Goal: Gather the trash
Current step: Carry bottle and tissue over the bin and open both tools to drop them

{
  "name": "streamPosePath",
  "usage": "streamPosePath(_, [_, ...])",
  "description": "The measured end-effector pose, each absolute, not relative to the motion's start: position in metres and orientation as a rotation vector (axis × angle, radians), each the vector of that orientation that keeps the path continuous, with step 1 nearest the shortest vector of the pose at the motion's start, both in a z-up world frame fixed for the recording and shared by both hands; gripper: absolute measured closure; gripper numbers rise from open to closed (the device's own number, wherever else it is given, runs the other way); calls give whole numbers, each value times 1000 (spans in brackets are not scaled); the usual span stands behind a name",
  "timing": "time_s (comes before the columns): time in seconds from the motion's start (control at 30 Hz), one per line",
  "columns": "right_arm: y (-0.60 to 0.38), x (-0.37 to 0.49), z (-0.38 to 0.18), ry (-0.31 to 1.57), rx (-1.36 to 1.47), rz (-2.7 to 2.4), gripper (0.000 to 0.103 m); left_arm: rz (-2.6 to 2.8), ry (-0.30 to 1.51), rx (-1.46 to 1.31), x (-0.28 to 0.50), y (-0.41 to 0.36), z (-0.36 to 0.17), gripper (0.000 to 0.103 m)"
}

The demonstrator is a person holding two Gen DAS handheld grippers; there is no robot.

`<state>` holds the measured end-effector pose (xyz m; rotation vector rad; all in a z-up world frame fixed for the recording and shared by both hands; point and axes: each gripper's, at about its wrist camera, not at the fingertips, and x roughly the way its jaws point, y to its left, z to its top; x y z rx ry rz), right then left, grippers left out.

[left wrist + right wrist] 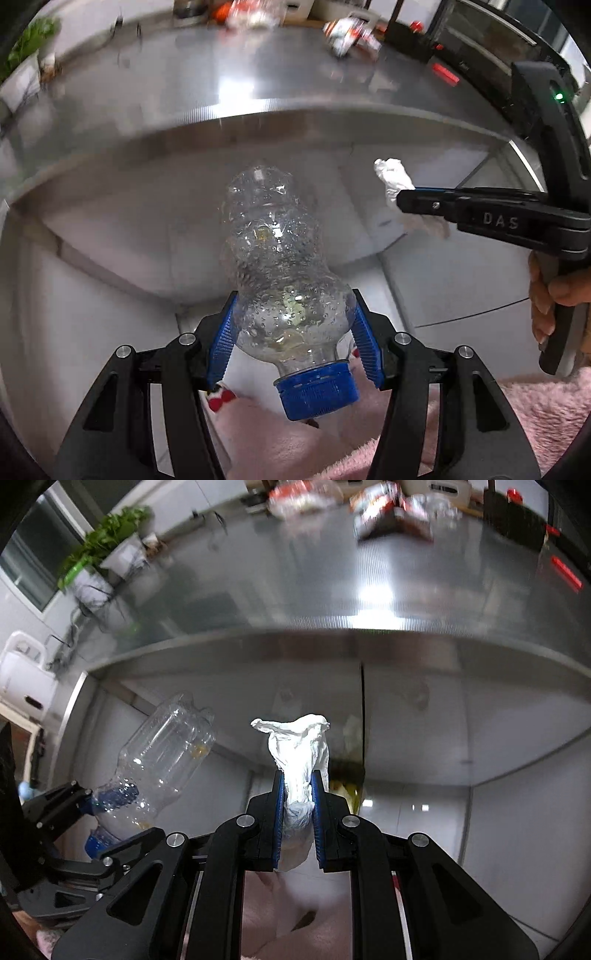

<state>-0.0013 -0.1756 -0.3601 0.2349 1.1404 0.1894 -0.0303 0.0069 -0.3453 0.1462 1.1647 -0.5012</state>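
Note:
My left gripper [293,306] is shut on a clear, crumpled plastic bottle [275,258] with a blue cap [317,391], cap end toward the camera. The same bottle [162,768] shows at the left of the right wrist view. My right gripper [297,779] is shut on a crumpled white tissue [299,749]. In the left wrist view that gripper [404,201] comes in from the right with the tissue [393,177] sticking out past its tip. Both grippers hover in front of the steel cabinet front below the counter edge.
A steel counter [258,81] lies ahead, with blurred red-and-white wrappers [391,513] at its far side. A potted plant [107,550] stands at the left. A black appliance [480,40] sits at the right. Pink fleece [535,413] lies below.

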Motion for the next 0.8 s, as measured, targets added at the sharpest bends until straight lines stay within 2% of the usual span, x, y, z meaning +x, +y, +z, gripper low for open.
streamPosePath(0.33, [-174,14,-458,1290,298,115,88,-483,1278,105,-15,4,-442,48])
streamPosePath(0.8, [-152,46,-545,1392,295,70,85,-461,1448,93,30,-21,-536,48])
